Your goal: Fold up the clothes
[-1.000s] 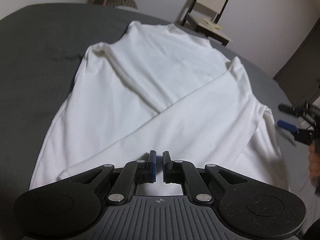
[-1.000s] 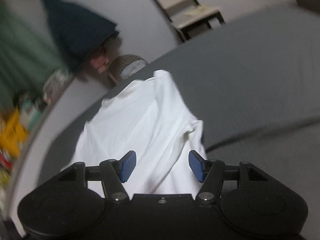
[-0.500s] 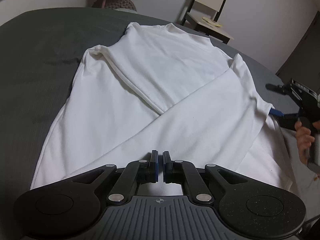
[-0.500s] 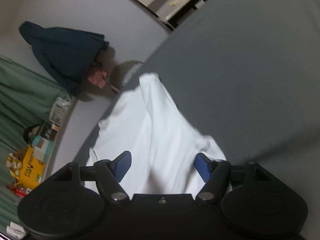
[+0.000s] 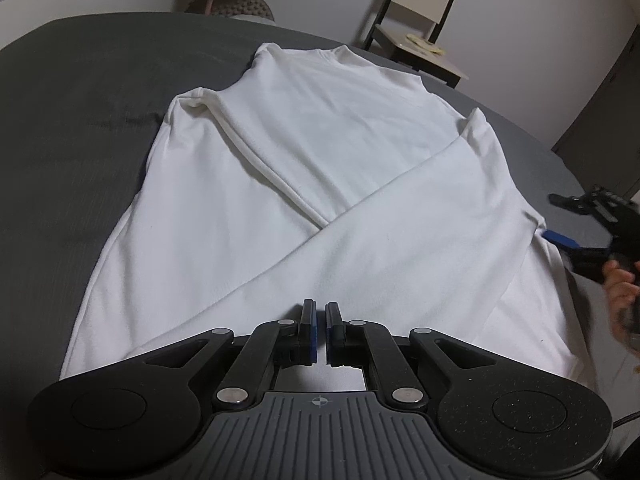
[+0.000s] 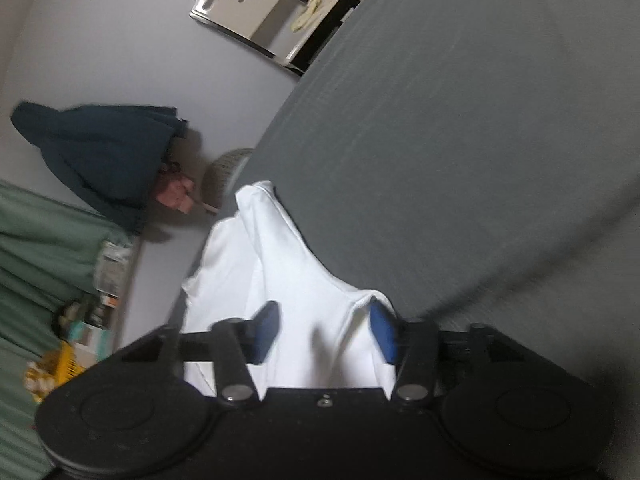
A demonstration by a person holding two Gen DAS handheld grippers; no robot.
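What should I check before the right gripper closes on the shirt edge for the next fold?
1. Right gripper open: ok, its fingers stand wide apart.
2. Cloth between them: ok, the white shirt's side edge bunches up between the pads in the right wrist view.
3. Left gripper state: nearly shut, a thin gap shows; whether it pinches cloth, cannot tell.
4. Sleeves folded in: ok, both lie crossed over the shirt body.
5. Shirt flat on the grey bedcover: mostly ok, with a small pucker at the far left shoulder.
6. Layers in the right grasp: cannot tell, the view is blurred.
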